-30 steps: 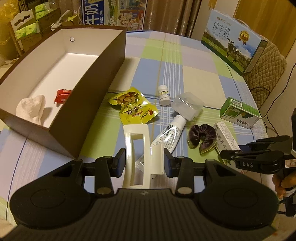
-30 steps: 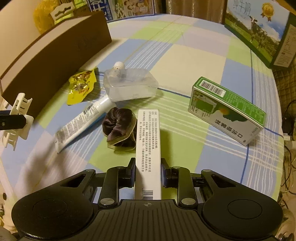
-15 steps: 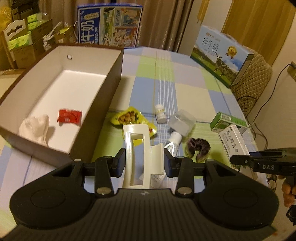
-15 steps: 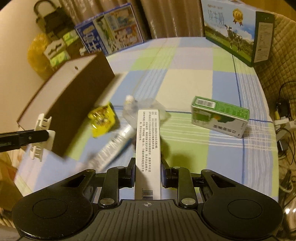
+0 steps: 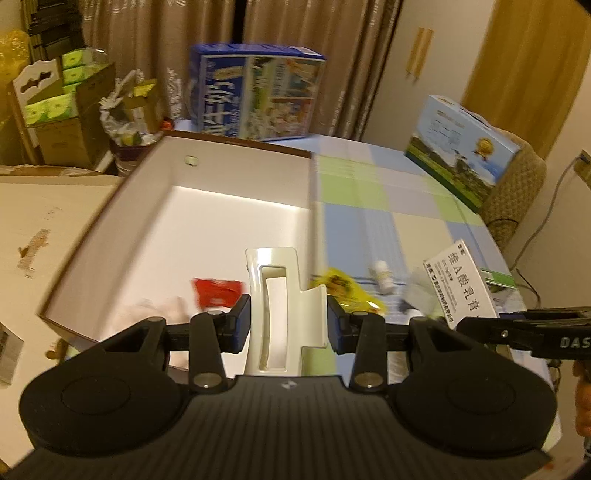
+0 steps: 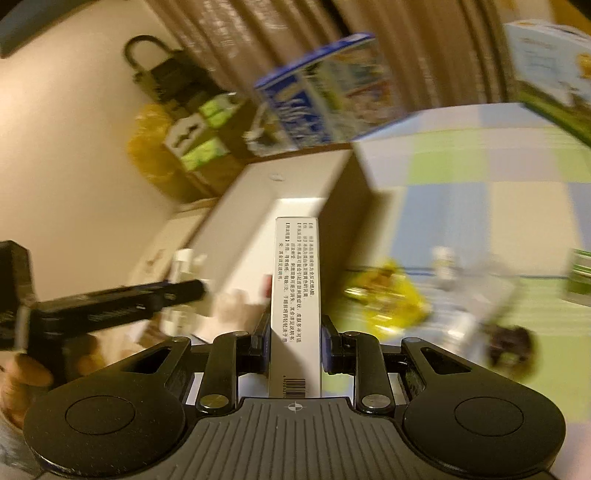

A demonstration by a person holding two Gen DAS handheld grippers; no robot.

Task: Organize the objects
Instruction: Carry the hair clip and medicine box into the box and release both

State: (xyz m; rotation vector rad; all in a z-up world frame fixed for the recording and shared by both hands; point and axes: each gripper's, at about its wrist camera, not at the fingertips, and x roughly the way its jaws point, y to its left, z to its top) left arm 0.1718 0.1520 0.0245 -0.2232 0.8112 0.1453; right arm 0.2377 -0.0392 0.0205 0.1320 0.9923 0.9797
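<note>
- Above the near edge of the open box (image 5: 236,206), the left claw (image 5: 286,325) grips a white hair clip (image 5: 284,306) and the right claw (image 6: 293,345) clamps a slim white carton (image 6: 295,288), likely both to be dropped inside.
- Snack packet (image 5: 343,290), small bottle (image 5: 382,275) wait on the checked table (image 5: 388,206); curtains (image 5: 295,29) hang behind.

Packet (image 5: 217,291) inside box (image 5: 236,173); pouch (image 5: 341,290) and bottle (image 5: 382,277) right of it.
</note>
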